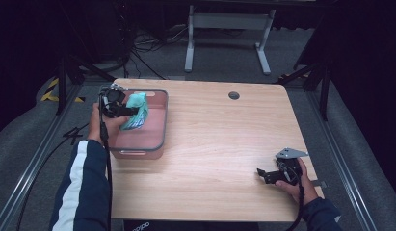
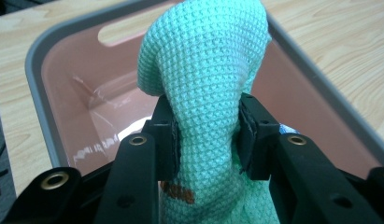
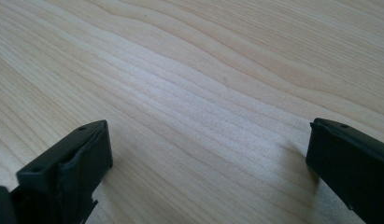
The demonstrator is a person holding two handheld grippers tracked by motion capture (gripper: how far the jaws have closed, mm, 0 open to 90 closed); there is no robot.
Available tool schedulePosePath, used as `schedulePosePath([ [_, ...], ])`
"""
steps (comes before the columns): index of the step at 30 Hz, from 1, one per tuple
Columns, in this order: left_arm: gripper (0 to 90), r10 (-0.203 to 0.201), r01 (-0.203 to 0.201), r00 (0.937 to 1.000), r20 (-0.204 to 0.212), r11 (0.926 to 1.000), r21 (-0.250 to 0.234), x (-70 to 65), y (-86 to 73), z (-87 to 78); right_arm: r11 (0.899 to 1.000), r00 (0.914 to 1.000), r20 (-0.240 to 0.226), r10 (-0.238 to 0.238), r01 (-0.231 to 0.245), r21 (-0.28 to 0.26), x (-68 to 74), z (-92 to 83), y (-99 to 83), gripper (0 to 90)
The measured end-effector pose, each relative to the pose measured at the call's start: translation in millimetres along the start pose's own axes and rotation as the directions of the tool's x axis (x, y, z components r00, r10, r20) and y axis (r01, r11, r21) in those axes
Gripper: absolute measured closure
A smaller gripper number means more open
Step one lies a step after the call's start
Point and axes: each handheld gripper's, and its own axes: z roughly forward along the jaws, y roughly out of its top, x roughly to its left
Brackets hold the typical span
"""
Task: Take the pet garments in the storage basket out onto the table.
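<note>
One soft cloth, pinched mid-fold.
Your left gripper (image 2: 206, 135) squeezes the light, limp green cloth (image 2: 203, 84) over the pink bin (image 1: 159, 139) at the tabletop's left edge; grip bunched folds. Your right gripper (image 1: 271, 175) idles spread.

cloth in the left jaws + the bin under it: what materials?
Cloth: mint-green woven textile, likely microfibre; a waffle-like weave shows, matte, and it bunches softly where the left gripper clamps it.
Bin: looks like moulded plastic, pink walls with a grey rim; the glossy inside reflects light.
</note>
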Motion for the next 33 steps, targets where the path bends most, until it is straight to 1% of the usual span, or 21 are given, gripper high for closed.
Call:
schedulePosePath([
  [1, 63.7, 0.0, 0.0, 1.0, 0.002, 1.0, -0.002, -0.7, 0.3, -1.8, 1.0, 1.0, 0.0, 0.0, 0.0, 0.0, 0.0, 0.0, 0.0, 0.5],
  [2, 63.7, 0.008, -0.008, 1.0, 0.002, 0.9999, -0.006, -1.4, 0.9, -4.0, 1.0, 1.0, 0.0, 0.0, 0.0, 0.0, 0.0, 0.0, 0.0, 0.6],
  [3, 63.7, 0.015, -0.015, 0.9999, -0.008, 0.9998, -0.013, -2.7, 1.6, -6.9, 1.0, 1.0, 0.0, 0.001, -0.001, 0.0, 0.0, 0.0, 0.0, 0.6],
  [4, 63.8, 0.016, -0.016, 0.9999, 0.0, 0.9997, -0.019, -3.1, 2.1, -9.0, 1.0, 1.0, 0.0, 0.0, 0.0, 0.0, 0.0, 0.0, 0.0, 0.6],
  [8, 63.7, 0.024, -0.024, 0.9997, 0.004, 0.9989, -0.041, -6.0, 4.5, -17.3, 1.0, 1.0, 0.0, 0.0, 0.0, 0.0, 0.0, 0.0, 0.0, 0.6],
  [14, 63.8, 0.053, -0.053, 0.9986, 0.006, 0.9966, -0.064, -13.3, 9.0, -30.6, 1.0, 1.0, 0.0, 0.0, 0.0, 0.0, 0.0, 0.0, 0.0, 0.6],
  [15, 63.7, 0.05, -0.05, 0.9987, 0.009, 0.9964, -0.068, -15.0, 9.5, -32.2, 1.0, 1.0, 0.0, 0.0, 0.0, 0.0, 0.0, 0.0, 0.0, 0.6],
  [17, 63.7, 0.064, -0.063, 0.9979, 0.008, 0.9951, -0.076, -17.1, 10.8, -34.7, 1.0, 1.0, 0.0, 0.001, -0.001, 0.0, 0.0, 0.0, 0.0, 0.6],
  [20, 63.7, 0.074, -0.073, 0.9971, 0.014, 0.9937, -0.085, -20.2, 12.5, -38.0, 1.0, 1.0, 0.0, 0.0, 0.0, 0.0, 0.1, -0.1, 0.0, 0.6],
  [21, 63.7, 0.071, -0.069, 0.9973, 0.019, 0.9935, -0.091, -22.0, 13.0, -39.2, 1.0, 1.0, 0.001, 0.001, -0.001, 0.0, 0.1, 0.0, -0.1, 0.6],
  [22, 63.7, 0.082, -0.08, 0.9965, 0.019, 0.9923, -0.095, -23.5, 13.9, -40.8, 1.0, 1.0, 0.001, 0.001, -0.001, -0.001, 0.1, 0.0, -0.1, 0.6],
  [24, 63.7, 0.082, -0.079, 0.9963, 0.024, 0.9915, -0.103, -27.9, 15.5, -43.1, 1.0, 1.0, 0.0, 0.001, -0.001, 0.0, 0.1, 0.0, 0.0, 0.6],
  [25, 63.7, 0.1, -0.096, 0.9947, 0.025, 0.99, -0.103, -29.2, 16.7, -44.5, 1.0, 1.0, 0.001, 0.001, -0.001, -0.001, 0.1, 0.0, -0.1, 0.6],
  [26, 63.7, 0.096, -0.092, 0.995, 0.027, 0.9895, -0.111, -32.1, 17.4, -45.0, 1.0, 1.0, 0.001, 0.001, -0.001, -0.001, 0.1, 0.0, -0.1, 0.6],
  [27, 63.7, 0.105, -0.101, 0.9941, 0.029, 0.9887, -0.111, -34.8, 18.8, -46.1, 1.0, 1.0, 0.0, 0.001, -0.001, 0.0, 0.1, 0.0, -0.1, 0.6],
  [28, 63.7, 0.106, -0.102, 0.9939, 0.032, 0.9884, -0.113, -36.8, 19.5, -46.7, 1.0, 1.0, 0.0, 0.001, -0.001, 0.0, 0.1, 0.0, -0.1, 0.6],
  [29, 63.7, 0.122, -0.117, 0.9918, 0.036, 0.9855, -0.123, -40.3, 21.2, -47.9, 1.0, 1.0, 0.0, 0.0, 0.0, 0.0, 0.1, -0.1, 0.0, 0.6],
  [30, 63.7, 0.122, -0.117, 0.9918, 0.036, 0.9855, -0.123, -40.3, 21.2, -47.9, 1.0, 1.0, 0.0, 0.0, 0.0, 0.0, 0.1, -0.1, 0.0, 0.6],
  [31, 63.7, 0.119, -0.113, 0.9919, 0.044, 0.9854, -0.127, -43.5, 22.0, -48.5, 1.0, 1.0, 0.001, -0.001, 0.001, 0.001, 0.0, 0.0, -0.1, 0.6],
  [32, 63.7, 0.126, -0.119, 0.9909, 0.048, 0.9846, -0.128, -46.4, 23.2, -49.4, 1.0, 1.0, 0.001, 0.001, -0.001, -0.001, 0.1, 0.0, -0.1, 0.5],
  [33, 63.7, 0.14, -0.132, 0.9889, 0.049, 0.9816, -0.138, -50.1, 24.7, -49.8, 1.0, 1.0, 0.0, 0.001, -0.001, 0.0, 0.1, -0.1, -0.1, 0.5],
])
